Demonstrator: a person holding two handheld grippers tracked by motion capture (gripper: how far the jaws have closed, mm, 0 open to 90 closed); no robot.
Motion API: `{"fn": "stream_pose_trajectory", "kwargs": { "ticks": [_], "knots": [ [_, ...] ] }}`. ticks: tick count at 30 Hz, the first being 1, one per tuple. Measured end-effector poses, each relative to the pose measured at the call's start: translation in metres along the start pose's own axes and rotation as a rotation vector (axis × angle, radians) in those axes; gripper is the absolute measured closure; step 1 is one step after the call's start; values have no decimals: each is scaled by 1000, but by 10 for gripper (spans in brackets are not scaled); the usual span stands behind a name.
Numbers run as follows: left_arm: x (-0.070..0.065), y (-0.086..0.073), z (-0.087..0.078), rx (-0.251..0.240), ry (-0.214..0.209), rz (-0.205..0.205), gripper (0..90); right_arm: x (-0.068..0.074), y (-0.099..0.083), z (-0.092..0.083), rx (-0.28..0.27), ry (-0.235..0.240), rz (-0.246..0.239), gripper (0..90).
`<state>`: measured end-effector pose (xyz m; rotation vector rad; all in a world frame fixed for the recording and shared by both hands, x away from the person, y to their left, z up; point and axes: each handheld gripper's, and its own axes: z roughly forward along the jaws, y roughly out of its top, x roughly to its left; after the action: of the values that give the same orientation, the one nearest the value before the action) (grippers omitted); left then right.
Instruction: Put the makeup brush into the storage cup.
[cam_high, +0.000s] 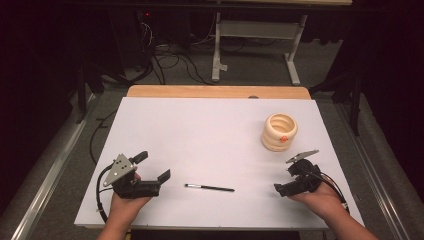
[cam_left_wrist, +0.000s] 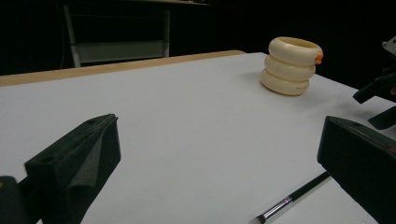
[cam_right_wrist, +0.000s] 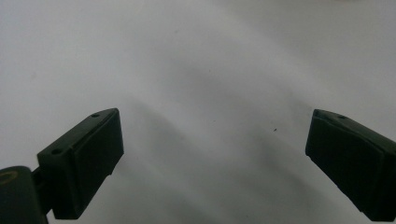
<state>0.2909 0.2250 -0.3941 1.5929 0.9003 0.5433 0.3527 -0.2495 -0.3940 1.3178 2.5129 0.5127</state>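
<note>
A thin black brush (cam_high: 209, 187) with a silver ferrule lies flat near the table's front edge, between my two grippers. A cream ribbed holder (cam_high: 279, 131) made of stacked rings, with a small orange spot on its side, stands upright at the right. My left gripper (cam_high: 152, 166) is open, left of the brush and apart from it. In the left gripper view the brush (cam_left_wrist: 294, 196) lies by the right jaw of the left gripper (cam_left_wrist: 218, 135), and the holder (cam_left_wrist: 292, 65) stands farther off. My right gripper (cam_high: 286, 179) is open with nothing in it, right of the brush. In its own view the right gripper (cam_right_wrist: 215, 135) looks down on bare table.
The white table top (cam_high: 200, 130) has a wooden strip (cam_high: 218, 91) along its far edge. Beyond it, on the floor, are cables and the legs of a white stand (cam_high: 255, 50). The right gripper (cam_left_wrist: 380, 93) shows at the right edge of the left gripper view.
</note>
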Motion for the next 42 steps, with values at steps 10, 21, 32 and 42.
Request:
{"fn": "stream_pose_trajectory", "kwargs": {
  "ticks": [10, 21, 32, 42],
  "knots": [
    [0, 0, -1, -3, 1, -10, 2, 2, 12, 4, 132, 14, -79, 63],
    [1, 0, -1, -2, 0, -13, 2, 8, 21, 8, 232, 56, -172, 94],
    [4, 0, -4, -7, 6, -18, 2, 17, 41, 6, 236, 75, -239, 177],
    [3, 1, -4, -12, 4, -19, 2, 40, 59, 5, 208, 90, -293, 227]
  ]
}}
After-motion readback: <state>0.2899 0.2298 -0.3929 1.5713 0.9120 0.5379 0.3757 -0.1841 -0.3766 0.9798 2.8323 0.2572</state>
